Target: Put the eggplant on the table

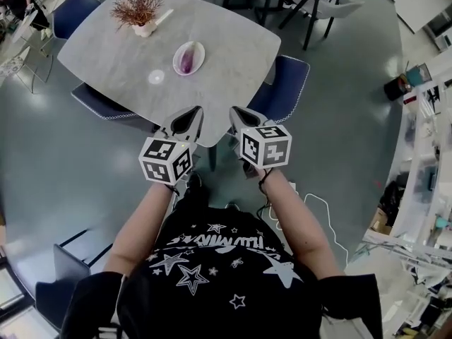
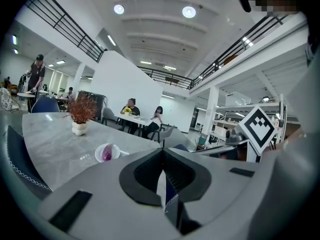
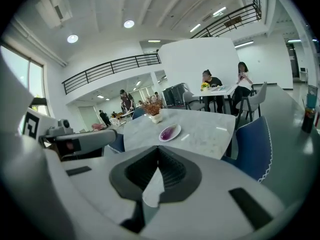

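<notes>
Canteen-like hall, marble table (image 1: 233, 55), blue chairs (image 1: 289, 83), mezzanine railing (image 3: 115, 66)

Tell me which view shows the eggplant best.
Head view: it looks down on the purple eggplant, which lies whole in its white plate on the table. Both gripper views catch it low, side-on and smaller, partly behind the plate's rim.

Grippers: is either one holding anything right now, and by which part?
Nothing is held. The left gripper and right gripper are both shut and empty; the eggplant lies on the plate on the table.
</notes>
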Available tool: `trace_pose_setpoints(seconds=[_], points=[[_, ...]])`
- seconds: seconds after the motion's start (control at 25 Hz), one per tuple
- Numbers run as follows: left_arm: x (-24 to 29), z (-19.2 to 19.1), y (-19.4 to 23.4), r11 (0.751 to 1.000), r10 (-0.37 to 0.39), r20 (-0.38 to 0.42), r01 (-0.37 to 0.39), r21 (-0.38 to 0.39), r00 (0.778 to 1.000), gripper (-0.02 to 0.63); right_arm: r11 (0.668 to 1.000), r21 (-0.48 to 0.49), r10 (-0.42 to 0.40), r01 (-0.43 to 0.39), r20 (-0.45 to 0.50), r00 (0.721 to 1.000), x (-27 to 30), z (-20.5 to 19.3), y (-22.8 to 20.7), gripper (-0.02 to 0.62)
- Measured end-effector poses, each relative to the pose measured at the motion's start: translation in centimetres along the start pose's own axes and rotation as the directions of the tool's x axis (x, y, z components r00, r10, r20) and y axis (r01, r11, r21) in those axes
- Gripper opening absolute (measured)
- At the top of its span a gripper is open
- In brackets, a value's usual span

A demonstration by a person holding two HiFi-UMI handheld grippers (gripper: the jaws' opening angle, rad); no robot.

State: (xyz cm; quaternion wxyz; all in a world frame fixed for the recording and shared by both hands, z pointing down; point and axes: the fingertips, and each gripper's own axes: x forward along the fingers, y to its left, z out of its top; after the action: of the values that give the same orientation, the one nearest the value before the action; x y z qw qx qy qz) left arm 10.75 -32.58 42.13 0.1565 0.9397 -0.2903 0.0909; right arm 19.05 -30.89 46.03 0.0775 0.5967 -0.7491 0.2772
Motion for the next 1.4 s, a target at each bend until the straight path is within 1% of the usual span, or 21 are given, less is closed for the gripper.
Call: trace_pose_setpoints(seconds=[0.12,0.32,0.4,0.6,0.8,1.12,1.24,1.4], points=[[-1.3,-0.4,-2.4,1.0,0.024,0.017,-0.024,0.004,1.0,0.008,0.999,-0.048,0.021,-0.021,0.009,1.0,-2.5,-0.4,0.4,0.006],[-3.6,-2.1,-6.7,0.997,0.071,0.034,-0.071,0.002,0.997,0.008,0.993,-0.08,0.086,-0.086,-0.004,0.996,-6.2,-2.9,1.5,0.006],[-5.0,-2.3,-7.3,0.995,0.096,0.046,-0.096,0.001,0.994,0.008,0.988,-0.097,0.117,-0.117,-0.014,0.993,-6.6,-3.8,2.5,0.006],[-8.7,-3.5,-8.8,0.99,0.14,0.055,-0.141,0.018,0.989,0.008,0.981,-0.114,0.157,-0.157,-0.016,0.988,-7.9,-5.5,4.8,0.006],[-11.2,-4.8,-11.0,0.988,0.146,0.056,-0.148,0.037,0.988,0.008,0.964,-0.166,0.207,-0.207,-0.018,0.978,-10.0,-7.2,7.3,0.006],[-14.4,-5.8,-12.5,0.992,0.121,0.06,-0.122,0.018,0.991,0.008,0.96,-0.193,0.205,-0.203,-0.006,0.979,-12.5,-8.1,9.7,0.006],[-17.2,-6.2,-12.5,0.992,0.122,0.069,-0.123,0.007,0.99,0.008,0.96,-0.204,0.195,-0.193,-0.007,0.981,-13.3,-9.0,11.8,0.006],[-21.8,-7.3,-12.3,0.991,0.134,0.08,-0.133,-0.019,0.988,0.008,0.955,-0.247,0.171,-0.166,0.002,0.985,-14.9,-10.8,15.7,0.006]])
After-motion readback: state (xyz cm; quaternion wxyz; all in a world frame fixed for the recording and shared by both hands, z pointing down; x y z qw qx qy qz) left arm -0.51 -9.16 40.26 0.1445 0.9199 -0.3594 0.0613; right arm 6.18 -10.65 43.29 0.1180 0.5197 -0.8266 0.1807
